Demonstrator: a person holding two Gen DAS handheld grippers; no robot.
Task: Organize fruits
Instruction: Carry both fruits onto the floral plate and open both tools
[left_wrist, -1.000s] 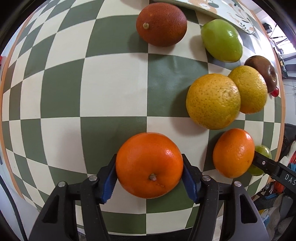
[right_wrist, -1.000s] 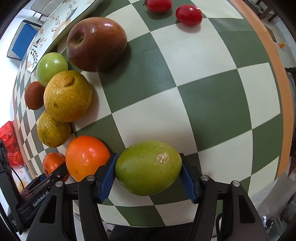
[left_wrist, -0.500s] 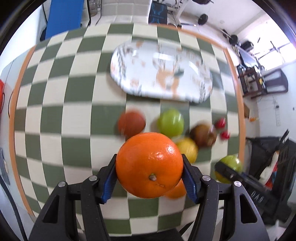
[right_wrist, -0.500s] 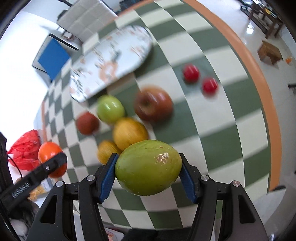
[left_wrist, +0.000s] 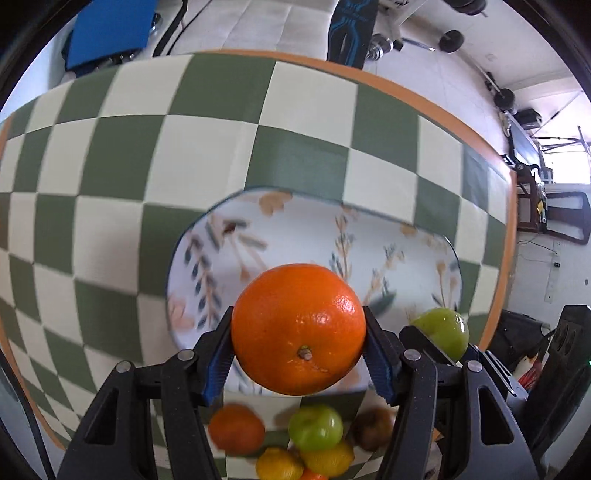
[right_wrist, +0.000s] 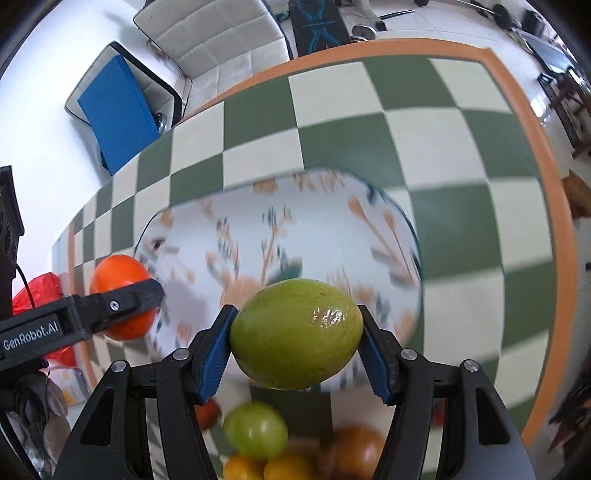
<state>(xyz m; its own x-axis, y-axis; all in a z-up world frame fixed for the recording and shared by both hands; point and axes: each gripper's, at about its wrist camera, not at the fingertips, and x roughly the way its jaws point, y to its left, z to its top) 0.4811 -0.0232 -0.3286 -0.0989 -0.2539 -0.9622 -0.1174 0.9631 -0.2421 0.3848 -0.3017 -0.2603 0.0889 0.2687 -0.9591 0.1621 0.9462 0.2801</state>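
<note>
A: Beneath the left tongs (left_wrist: 299, 332): green-and-cream checked tablecloth (left_wrist: 110, 166), orange border.
B: Past its far edge, ahead of the right tongs (right_wrist: 295, 332): white tufted seat (right_wrist: 221, 40), black board (right_wrist: 317, 26) with blue markings.
A: Ahead-left of those: blue pad (right_wrist: 118, 107).
B: Far left, level with the right tongs: red plastic bag (right_wrist: 37, 291). Ahead-right of the left tongs: dark round weights (left_wrist: 452, 38) on the floor.

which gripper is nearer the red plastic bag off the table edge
Left. The left gripper, holding the round orange, is beside the red plastic bag; the right gripper is farther along the plate.
</note>
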